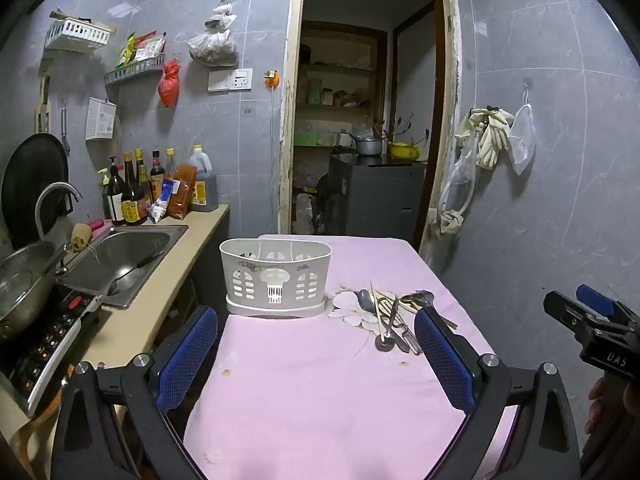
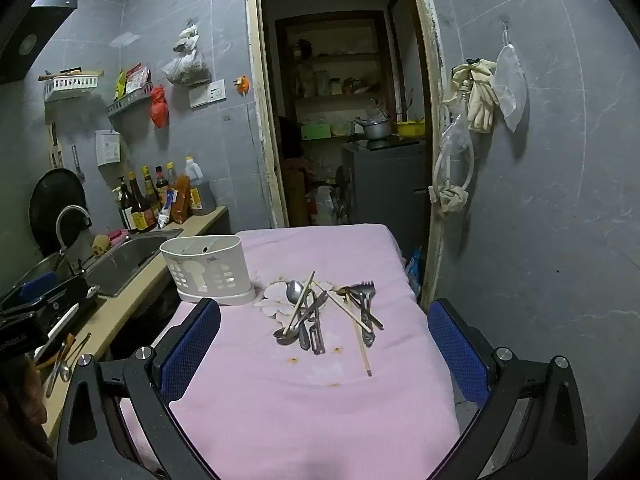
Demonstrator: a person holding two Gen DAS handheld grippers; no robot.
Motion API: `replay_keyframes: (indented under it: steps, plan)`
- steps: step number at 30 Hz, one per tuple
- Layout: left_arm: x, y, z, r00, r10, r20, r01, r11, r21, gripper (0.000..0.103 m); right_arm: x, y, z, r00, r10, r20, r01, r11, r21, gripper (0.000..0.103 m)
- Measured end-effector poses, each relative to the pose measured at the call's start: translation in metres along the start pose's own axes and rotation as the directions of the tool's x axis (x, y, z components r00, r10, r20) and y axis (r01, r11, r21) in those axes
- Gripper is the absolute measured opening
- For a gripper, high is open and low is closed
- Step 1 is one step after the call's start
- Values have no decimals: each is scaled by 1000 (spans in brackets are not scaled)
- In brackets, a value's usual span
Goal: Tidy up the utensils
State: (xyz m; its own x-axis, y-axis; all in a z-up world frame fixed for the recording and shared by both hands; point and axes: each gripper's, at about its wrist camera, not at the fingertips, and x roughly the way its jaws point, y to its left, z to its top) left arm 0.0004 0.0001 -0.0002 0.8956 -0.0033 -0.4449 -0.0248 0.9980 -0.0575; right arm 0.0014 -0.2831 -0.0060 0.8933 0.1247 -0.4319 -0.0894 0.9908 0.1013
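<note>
Left gripper: hovering above the near part of the counter, its blue-padded fingers standing wide apart with nothing between them; it is facing the holder, probably so that it can steady it.
Right gripper: hovering likewise, fingers spread wide and empty; it is looking straight at the pile, so it is likely the one to pick first.
Utensils: lying in a loose crossed heap on the counter, just right of the holder; metal spoons and forks, thin and shiny, are mixing with pale wooden chopsticks, so each piece is resting on another.
Holder: standing upright at the far left of the counter on its drip tray; white hard plastic, oval, walls pierced with slots for draining; it is looking empty from here.
Counter: carrying a soft pink cloth, lightly stained, with a flower print under the heap.
Stage: judged as not yet begun.
</note>
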Motion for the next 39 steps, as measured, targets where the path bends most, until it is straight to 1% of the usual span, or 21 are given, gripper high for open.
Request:
replay_keyframes:
  steps: [13,39]
  plan:
    - [1,0,0,1000,-1,8,1,1000,-5,99,0,9,-1,1000,1,1,-1,1000,-2,102]
    - [0,2,0,1000,-2,9,2,1000,-8,99,3,7,0,1000,3,-6,-3,1000,-7,102]
